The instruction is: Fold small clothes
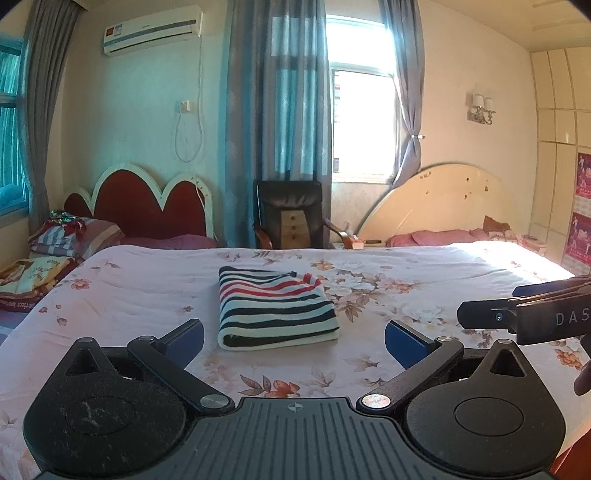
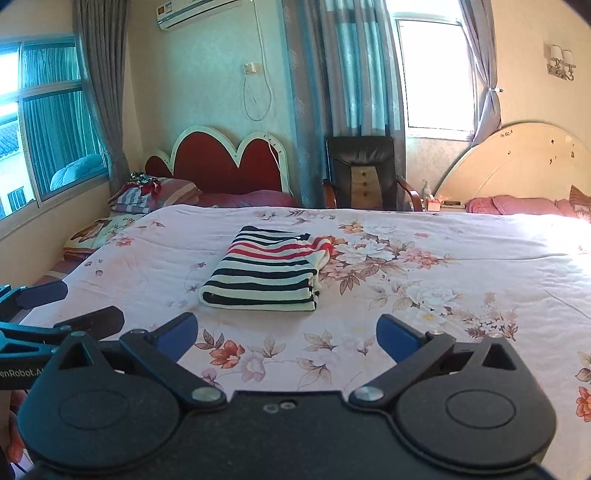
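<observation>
Left wrist: folded striped garment point(image 1: 275, 308) lies ahead of spread, empty left hand-held gripper point(image 1: 294, 341) (apart).

A home bedroom: 2 beds, one under a floral quilt point(image 1: 147, 288), with a red scalloped headboard point(image 1: 147, 206) and a cream headboard point(image 1: 443, 203), pillows point(image 2: 159, 195), curtains point(image 1: 277, 92), a wall air conditioner point(image 1: 153, 31) and a leather armchair point(image 2: 364, 170).

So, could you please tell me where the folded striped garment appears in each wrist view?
Left wrist: folded striped garment lies centre frame on the floral bedspread, ahead of the open fingers.
Right wrist: garment sits slightly left of centre.
Shared landmark: black armchair behind the bed.
</observation>
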Motion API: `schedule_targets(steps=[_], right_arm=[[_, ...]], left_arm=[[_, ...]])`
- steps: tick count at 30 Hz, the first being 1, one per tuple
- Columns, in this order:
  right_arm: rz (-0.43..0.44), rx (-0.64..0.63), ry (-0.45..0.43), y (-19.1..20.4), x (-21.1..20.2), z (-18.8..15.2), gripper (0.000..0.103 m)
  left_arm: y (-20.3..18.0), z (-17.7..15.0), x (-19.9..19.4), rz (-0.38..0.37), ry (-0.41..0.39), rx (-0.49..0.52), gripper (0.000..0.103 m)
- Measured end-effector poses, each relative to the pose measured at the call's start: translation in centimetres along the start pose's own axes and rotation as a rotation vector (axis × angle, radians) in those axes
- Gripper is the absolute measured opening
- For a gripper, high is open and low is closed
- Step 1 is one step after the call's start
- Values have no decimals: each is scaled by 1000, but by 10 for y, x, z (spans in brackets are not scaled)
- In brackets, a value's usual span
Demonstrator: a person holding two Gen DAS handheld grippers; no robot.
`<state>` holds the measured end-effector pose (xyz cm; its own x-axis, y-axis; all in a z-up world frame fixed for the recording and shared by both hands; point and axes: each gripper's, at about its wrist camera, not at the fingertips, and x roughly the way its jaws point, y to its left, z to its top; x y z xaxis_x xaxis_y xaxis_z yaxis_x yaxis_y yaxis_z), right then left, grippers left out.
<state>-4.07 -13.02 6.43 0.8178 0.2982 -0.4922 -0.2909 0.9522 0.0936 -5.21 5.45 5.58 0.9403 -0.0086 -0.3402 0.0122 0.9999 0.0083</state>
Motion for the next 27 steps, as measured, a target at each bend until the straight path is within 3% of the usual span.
schedule_targets(steps=[27], right_arm=[[14, -24, -19, 13, -13, 4, 102]], left_arm=[[0, 5, -11, 5, -23, -9, 103]])
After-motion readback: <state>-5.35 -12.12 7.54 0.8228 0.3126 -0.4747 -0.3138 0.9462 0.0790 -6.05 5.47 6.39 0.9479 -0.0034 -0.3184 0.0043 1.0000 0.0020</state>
